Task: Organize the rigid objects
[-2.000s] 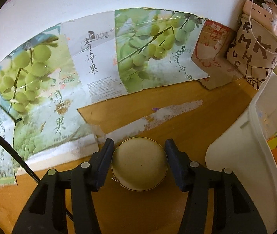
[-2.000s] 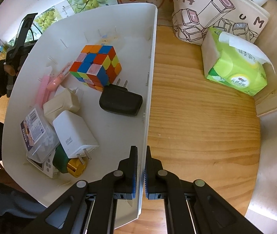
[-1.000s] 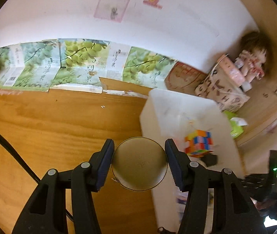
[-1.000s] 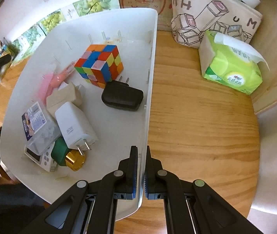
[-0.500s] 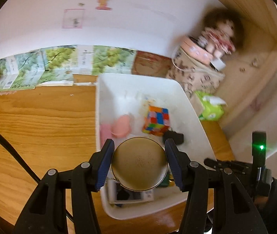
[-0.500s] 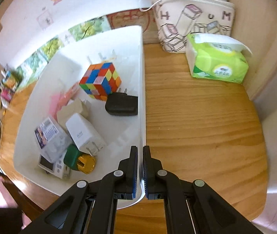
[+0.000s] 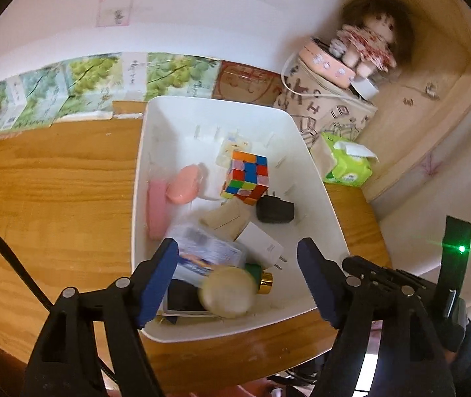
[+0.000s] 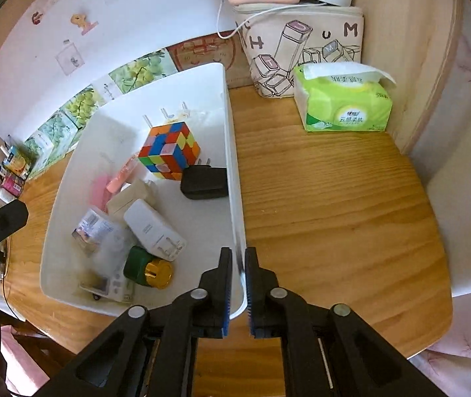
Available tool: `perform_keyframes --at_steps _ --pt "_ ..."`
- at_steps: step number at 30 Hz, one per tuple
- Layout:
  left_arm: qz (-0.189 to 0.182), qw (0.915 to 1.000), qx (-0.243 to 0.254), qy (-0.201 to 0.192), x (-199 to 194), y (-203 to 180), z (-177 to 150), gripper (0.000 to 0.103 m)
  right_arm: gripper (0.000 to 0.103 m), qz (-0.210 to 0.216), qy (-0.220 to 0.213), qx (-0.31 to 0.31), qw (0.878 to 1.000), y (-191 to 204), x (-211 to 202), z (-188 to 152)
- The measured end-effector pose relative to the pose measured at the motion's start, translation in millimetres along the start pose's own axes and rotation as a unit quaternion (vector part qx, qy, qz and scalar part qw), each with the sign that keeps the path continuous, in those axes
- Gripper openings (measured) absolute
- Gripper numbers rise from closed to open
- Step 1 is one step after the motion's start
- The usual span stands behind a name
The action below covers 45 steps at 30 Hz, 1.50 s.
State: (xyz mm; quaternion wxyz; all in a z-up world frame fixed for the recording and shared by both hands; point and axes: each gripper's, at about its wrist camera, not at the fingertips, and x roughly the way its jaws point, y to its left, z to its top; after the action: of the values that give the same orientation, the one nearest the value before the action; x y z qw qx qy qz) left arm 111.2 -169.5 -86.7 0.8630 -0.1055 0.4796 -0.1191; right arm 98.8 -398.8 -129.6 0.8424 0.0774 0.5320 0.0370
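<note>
A white bin (image 7: 314, 178) (image 8: 70, 225) stands on the wooden table. It holds a colour cube (image 7: 247, 177) (image 8: 169, 150), a black charger (image 7: 275, 211) (image 8: 205, 182), a white charger (image 7: 261, 246) (image 8: 154, 228), a green bottle with a gold cap (image 8: 147, 268), pink items (image 7: 182, 183) and a clear packet (image 7: 205, 254). My left gripper (image 7: 238, 278) is open above the bin's near end. A round beige tin (image 7: 227, 292), blurred, lies below it in the bin. My right gripper (image 8: 238, 284) is shut on the bin's right rim.
A green tissue pack (image 8: 344, 102) and a printed canvas bag (image 8: 301, 49) stand to the right of the bin at the back. A doll (image 7: 367, 39) sits on the bag. Grape-print cartons (image 7: 86, 82) line the wall. Small boxes (image 8: 17, 165) stand at the far left.
My left gripper has opened and let go of the round beige tin, which has dropped into the near end of the bin. My right gripper stays shut on the rim.
</note>
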Motion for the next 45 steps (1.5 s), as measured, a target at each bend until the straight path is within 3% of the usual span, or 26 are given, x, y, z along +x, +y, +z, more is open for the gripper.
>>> perform_keyframes --at_steps 1,3,5,11,17,23,27,31,35,37,38,45 --pt "0.004 1.0000 -0.009 0.001 -2 4 -2 0.080 0.021 -0.002 0.003 -0.002 1.000 2 -2 0" --pt "0.014 0.9996 -0.023 0.002 -7 13 -5 0.081 0.043 0.000 0.001 0.000 1.000 6 -9 -1" --pt "0.026 0.9989 -0.040 -0.002 -15 24 -11 0.082 0.053 0.005 -0.011 0.006 1.000 13 -19 -5" --pt "0.063 0.9957 -0.068 -0.007 -40 53 -26 0.082 0.075 0.025 -0.018 -0.001 1.000 49 -37 -14" --pt "0.100 0.9909 -0.080 -0.043 -83 80 -40 0.083 0.078 0.053 -0.009 -0.030 0.998 100 -49 -28" --pt "0.138 0.9862 -0.052 -0.075 -121 96 -44 0.101 0.081 0.059 -0.022 -0.061 0.996 149 -71 -41" --pt "0.158 0.9814 -0.026 -0.105 -138 99 -46 0.102 0.082 0.055 -0.052 -0.090 0.993 178 -90 -50" --pt "0.183 0.9728 -0.014 -0.141 -154 103 -47 0.102 0.084 0.043 -0.093 -0.091 0.991 191 -107 -54" --pt "0.189 0.9693 -0.006 -0.158 -158 107 -50 0.102 0.086 0.041 -0.113 -0.088 0.989 197 -111 -61" --pt "0.198 0.9672 0.000 -0.160 -157 109 -50 0.102 0.093 0.037 -0.115 -0.088 0.989 200 -110 -64" --pt "0.197 0.9666 0.002 -0.164 -158 109 -50 0.102 0.103 0.032 -0.117 -0.087 0.989 202 -110 -66" --pt "0.184 0.9650 0.028 -0.185 -163 104 -48 0.102 0.103 0.006 -0.137 -0.078 0.987 202 -118 -70"
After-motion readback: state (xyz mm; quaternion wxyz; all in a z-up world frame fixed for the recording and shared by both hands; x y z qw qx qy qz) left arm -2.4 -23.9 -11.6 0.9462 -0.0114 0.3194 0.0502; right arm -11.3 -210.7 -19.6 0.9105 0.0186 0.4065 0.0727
